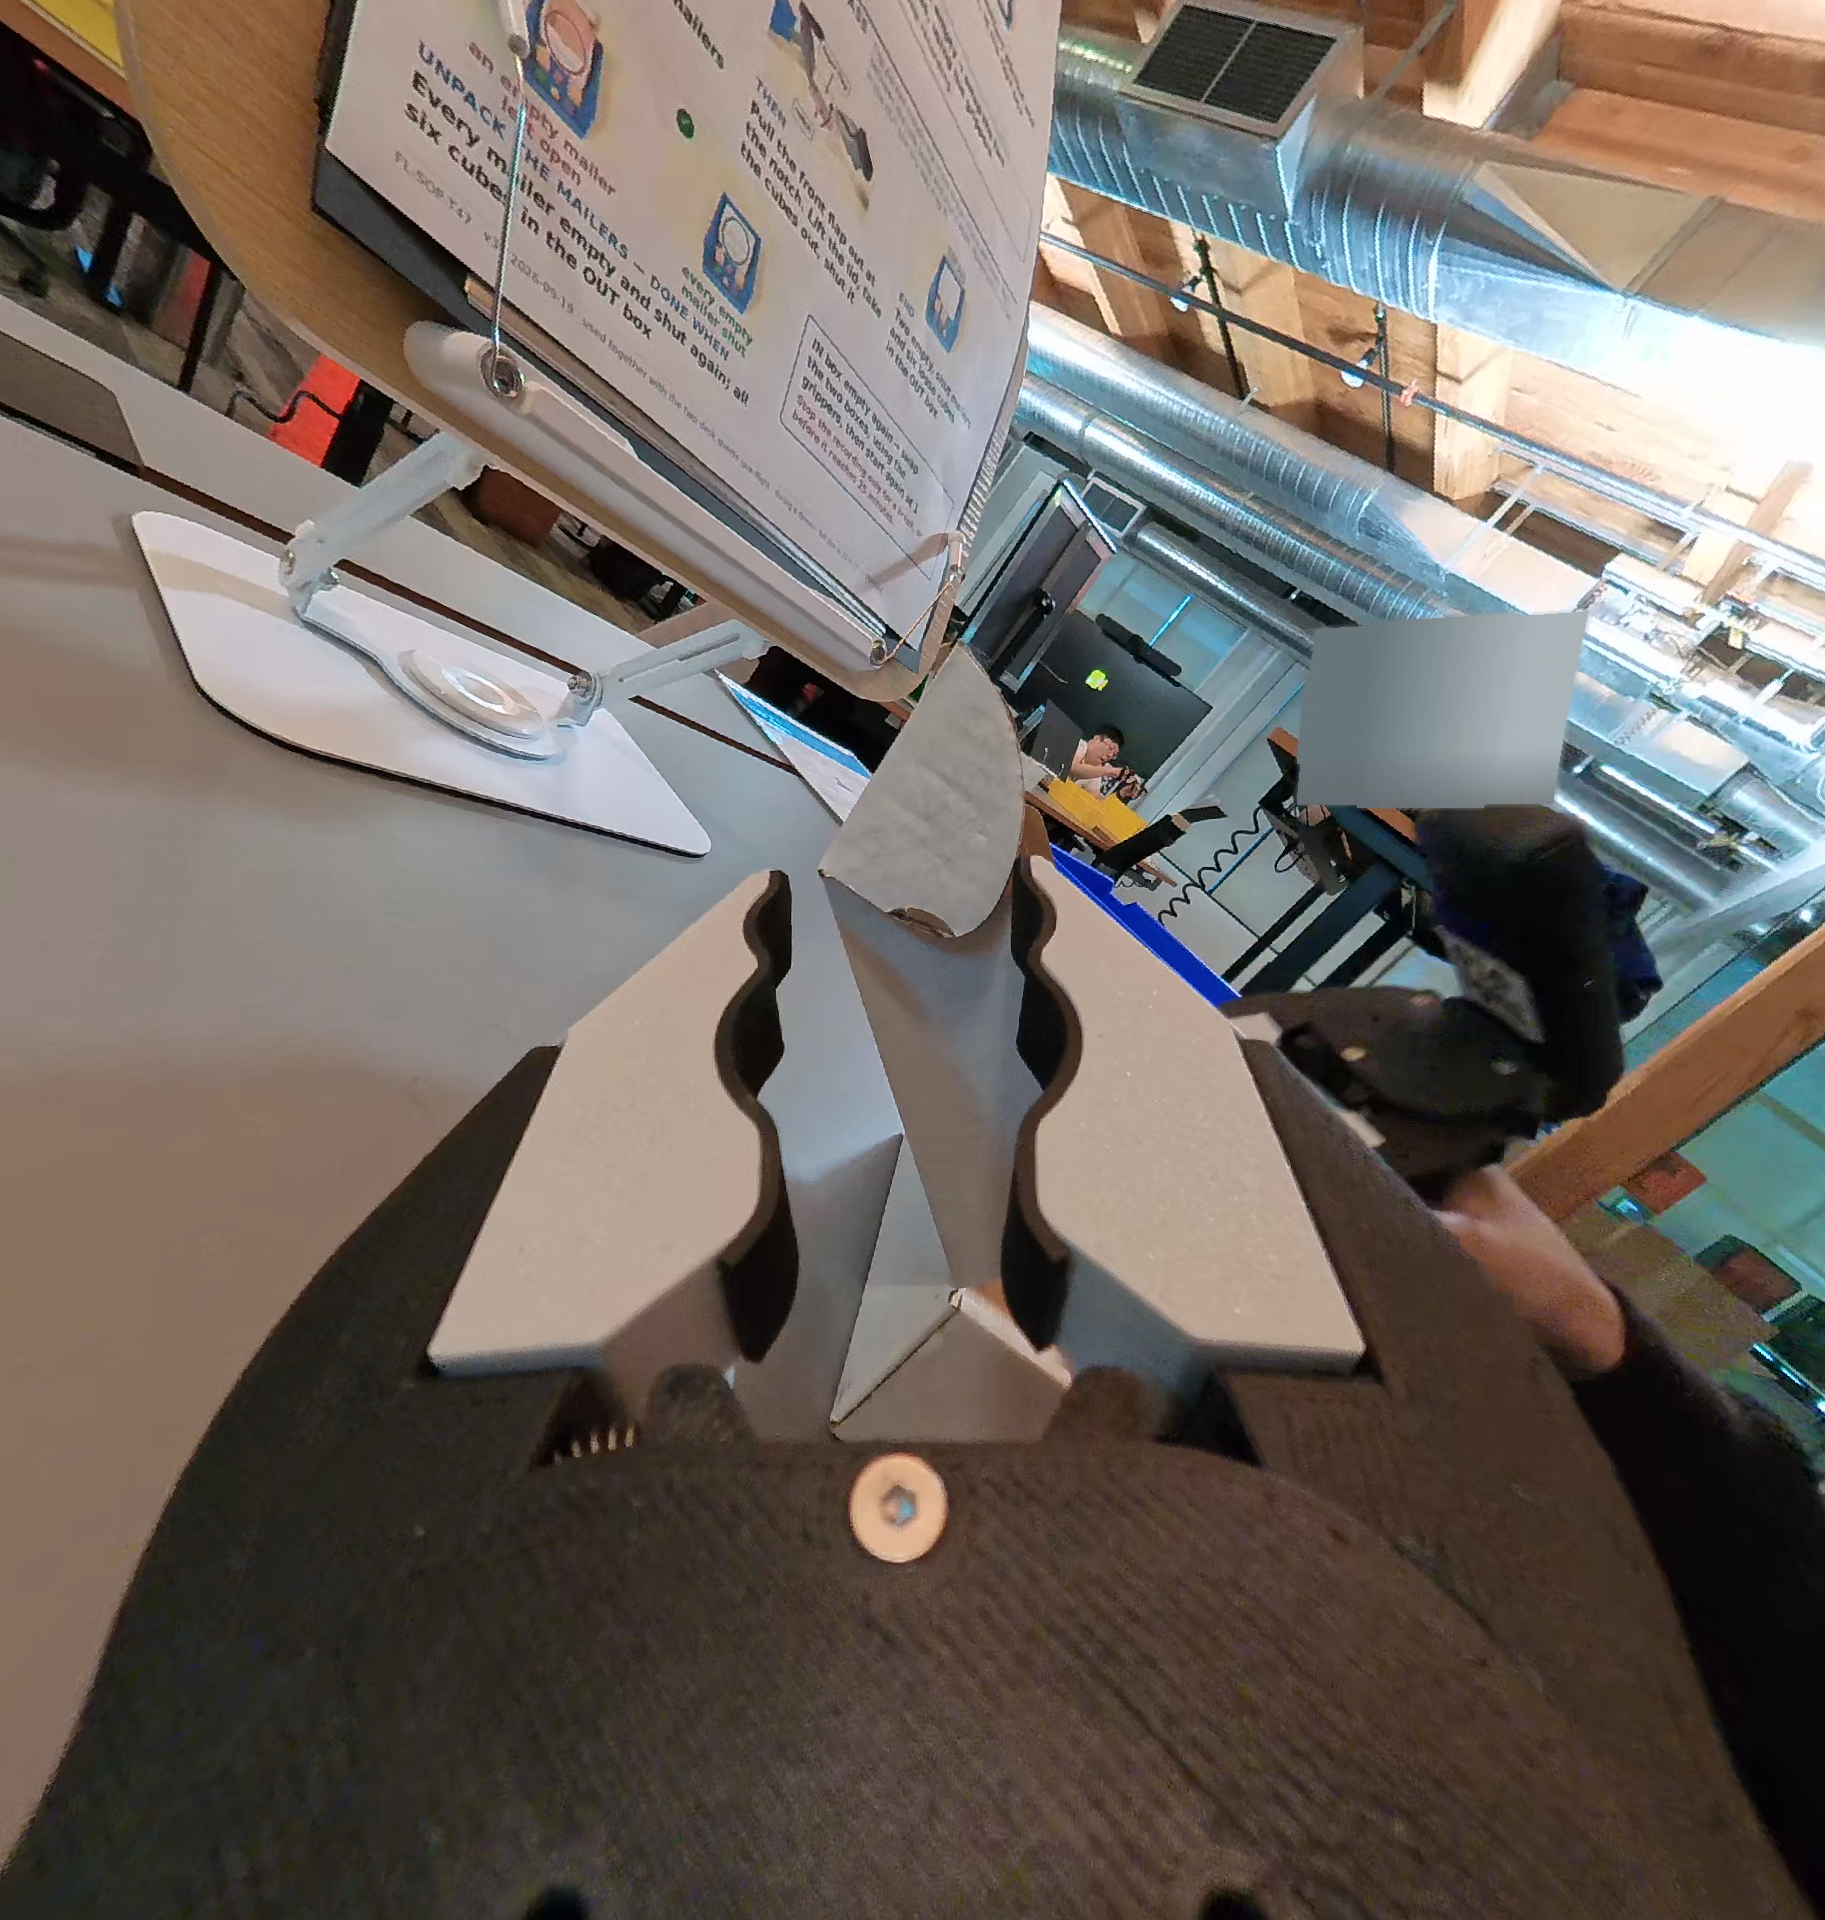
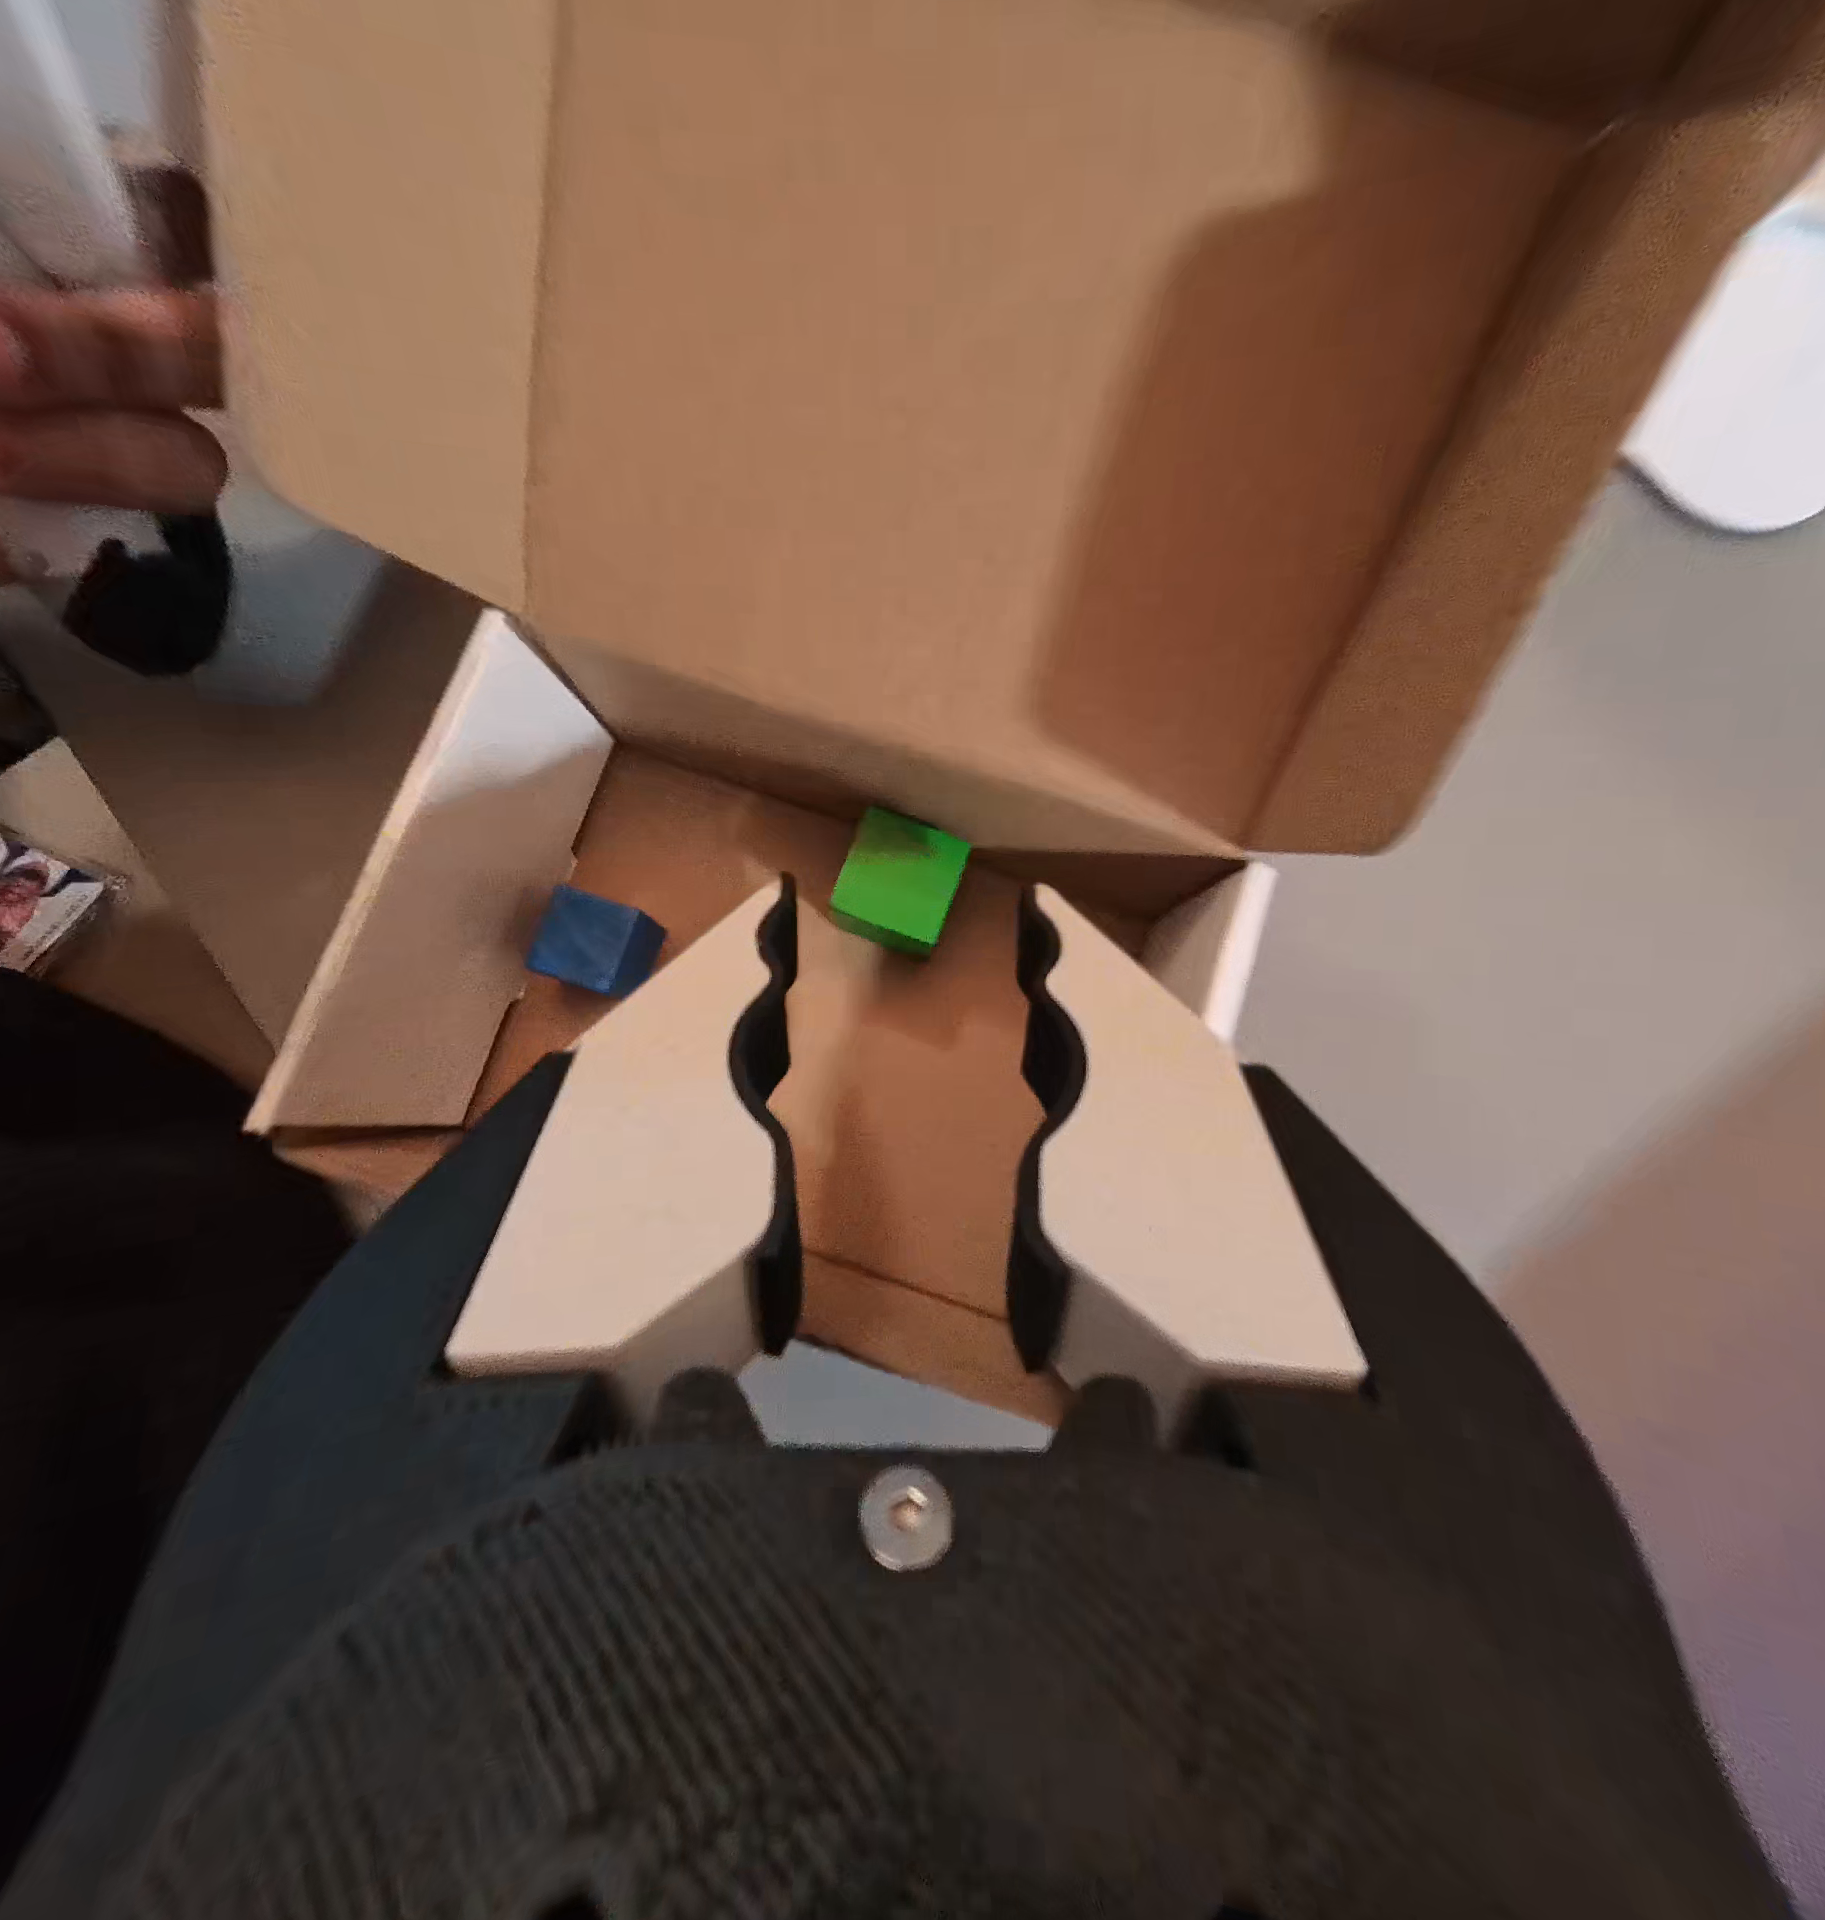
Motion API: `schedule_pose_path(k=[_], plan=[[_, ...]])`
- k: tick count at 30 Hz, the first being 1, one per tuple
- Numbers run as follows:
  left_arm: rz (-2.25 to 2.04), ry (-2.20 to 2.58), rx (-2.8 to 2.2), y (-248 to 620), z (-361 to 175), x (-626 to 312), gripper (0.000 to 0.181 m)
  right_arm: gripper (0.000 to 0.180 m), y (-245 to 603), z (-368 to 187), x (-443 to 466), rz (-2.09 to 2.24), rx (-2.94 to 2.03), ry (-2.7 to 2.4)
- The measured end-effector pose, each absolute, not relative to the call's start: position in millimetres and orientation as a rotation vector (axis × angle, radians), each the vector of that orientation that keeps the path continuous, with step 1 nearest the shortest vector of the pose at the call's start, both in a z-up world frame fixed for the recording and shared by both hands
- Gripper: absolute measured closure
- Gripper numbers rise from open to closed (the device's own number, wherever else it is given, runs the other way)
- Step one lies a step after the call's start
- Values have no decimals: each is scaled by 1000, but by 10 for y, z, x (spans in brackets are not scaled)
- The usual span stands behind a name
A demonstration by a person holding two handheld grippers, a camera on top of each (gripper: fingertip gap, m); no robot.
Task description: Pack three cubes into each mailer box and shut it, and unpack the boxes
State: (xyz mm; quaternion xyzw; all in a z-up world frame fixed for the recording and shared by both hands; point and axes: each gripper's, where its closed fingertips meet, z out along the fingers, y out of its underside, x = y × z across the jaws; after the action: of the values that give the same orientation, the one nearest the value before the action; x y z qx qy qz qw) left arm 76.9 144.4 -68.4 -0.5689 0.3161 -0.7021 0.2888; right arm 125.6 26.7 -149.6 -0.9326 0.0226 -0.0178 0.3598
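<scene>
Left gripper (image 1: 903, 914) had its jaws part-spread with a white cardboard flap (image 1: 934, 821) of the mailer box standing between them. The flap lay against the right-hand finger; I could not tell whether it was truly pinched. Right gripper (image 2: 903, 914) was spread and empty, hovering over the open mailer box (image 2: 409, 935), with the near wall of the box between its fingers.

Risk, as a judgement: if the left gripper's hold on the flap was loose, the raised lid (image 2: 783, 364) could slip and drop onto the cubes or onto the right gripper. The right wrist view was motion-blurred, so a fast reach might knock a cube instead of gripping it.

Inside the box: a blue cube (image 2: 591, 951) near the left wall, and a green cube (image 2: 897, 878) farther in, toward the back wall under the overhanging lid. The two were apart. No third cube was visible; it could be hidden by the lid or the fingers.

Beyond, on the grey table (image 1: 160, 987), stood a white stand (image 1: 420, 707) holding an instruction sheet (image 1: 731, 260) near the far edge.
</scene>
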Motion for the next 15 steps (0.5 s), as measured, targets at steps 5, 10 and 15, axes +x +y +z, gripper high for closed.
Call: schedule_pose_path(k=[5, 10, 15], plan=[[-1882, 843, -1522, 1442, -689, 773, 139, 141, 362, -1695, 1175, -21, -2424, 78], [-1895, 831, -1536, 1456, -700, 779, 139, 153, 360, -1686, 1174, -85, -2433, 20], [-1893, 829, -1537, 1459, -701, 779, 139, 153, 219, -995, 1423, -120, -2251, 74]])
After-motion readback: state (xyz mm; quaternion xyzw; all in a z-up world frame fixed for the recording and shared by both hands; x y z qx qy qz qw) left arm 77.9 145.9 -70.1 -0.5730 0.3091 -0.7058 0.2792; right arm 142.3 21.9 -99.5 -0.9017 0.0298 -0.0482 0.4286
